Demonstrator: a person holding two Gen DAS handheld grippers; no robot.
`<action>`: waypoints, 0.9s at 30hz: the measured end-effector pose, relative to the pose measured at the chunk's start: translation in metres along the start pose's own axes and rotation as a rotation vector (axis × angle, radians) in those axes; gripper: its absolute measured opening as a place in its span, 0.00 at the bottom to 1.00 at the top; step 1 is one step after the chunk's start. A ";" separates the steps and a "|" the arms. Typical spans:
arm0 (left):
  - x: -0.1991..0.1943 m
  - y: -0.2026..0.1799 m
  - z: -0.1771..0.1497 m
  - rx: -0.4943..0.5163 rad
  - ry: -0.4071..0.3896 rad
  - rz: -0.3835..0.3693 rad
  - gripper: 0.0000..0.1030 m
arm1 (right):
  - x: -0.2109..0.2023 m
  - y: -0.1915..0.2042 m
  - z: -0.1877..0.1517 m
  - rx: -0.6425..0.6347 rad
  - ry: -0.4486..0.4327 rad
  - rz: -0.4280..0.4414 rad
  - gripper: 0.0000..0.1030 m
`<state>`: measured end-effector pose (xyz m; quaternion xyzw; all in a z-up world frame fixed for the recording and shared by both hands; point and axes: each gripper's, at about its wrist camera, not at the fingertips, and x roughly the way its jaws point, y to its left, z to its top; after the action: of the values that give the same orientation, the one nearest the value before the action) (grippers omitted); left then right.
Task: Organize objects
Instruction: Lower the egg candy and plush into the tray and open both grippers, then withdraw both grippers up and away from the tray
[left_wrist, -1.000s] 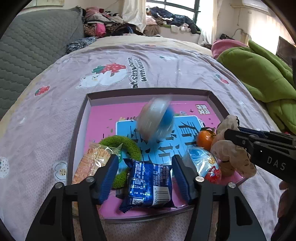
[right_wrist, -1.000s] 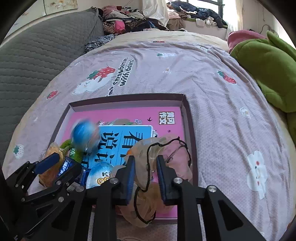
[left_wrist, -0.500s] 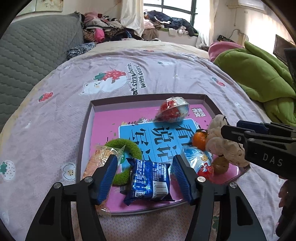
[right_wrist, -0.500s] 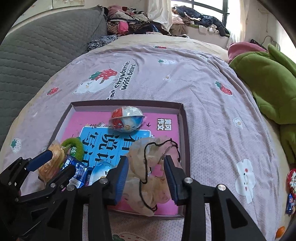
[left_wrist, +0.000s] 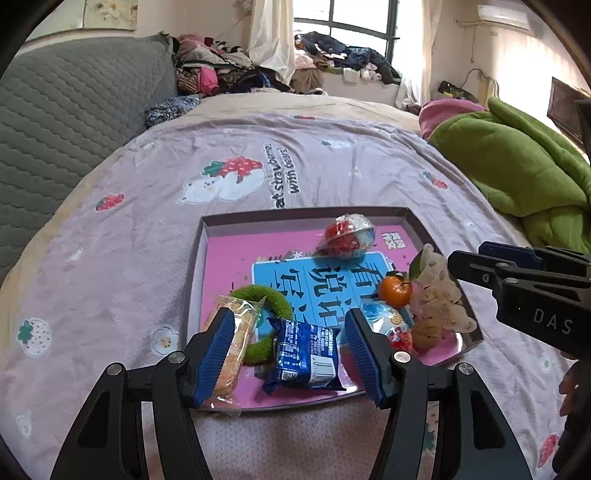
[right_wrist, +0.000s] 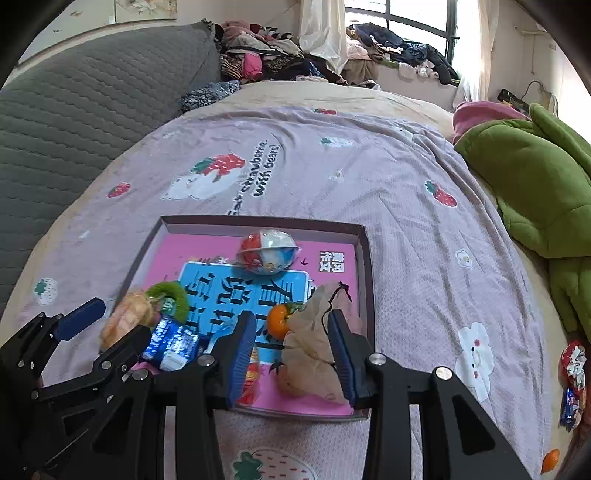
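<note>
Ball (left_wrist: 347, 236) now at tray's (left_wrist: 295, 216) far wall

- Daylight enters through the dark-framed window (left_wrist: 354, 26) at the far end of the room; both views are bright and evenly lit.
- The pale wall (left_wrist: 517, 55) right of the window is washed out by glare, and the white curtain (right_wrist: 321, 22) glows.
- Shadows are soft: a faint one lies on the lilac strawberry-print bedspread (left_wrist: 332, 162) under the left tongs (left_wrist: 290, 347).
- Strong fisheye bending curves the bed's edges and the grey quilted headboard (right_wrist: 92, 96); black vignette fills the corners.
- The orange snack packet (right_wrist: 125, 321) looks smeared in the right view; elsewhere focus is sharp.
</note>
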<state>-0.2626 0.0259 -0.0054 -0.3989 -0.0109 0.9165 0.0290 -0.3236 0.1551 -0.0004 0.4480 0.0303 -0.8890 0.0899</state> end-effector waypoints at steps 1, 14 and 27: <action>-0.005 0.000 0.000 0.002 -0.009 0.009 0.62 | -0.004 0.001 0.000 0.000 -0.004 0.002 0.39; -0.070 -0.002 0.004 -0.005 -0.069 0.007 0.70 | -0.068 0.010 -0.001 -0.010 -0.092 0.039 0.49; -0.119 0.003 0.000 -0.006 -0.102 0.047 0.70 | -0.122 0.025 -0.011 -0.023 -0.196 0.035 0.59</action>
<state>-0.1820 0.0156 0.0810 -0.3519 -0.0056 0.9360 0.0056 -0.2394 0.1478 0.0918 0.3583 0.0237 -0.9264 0.1130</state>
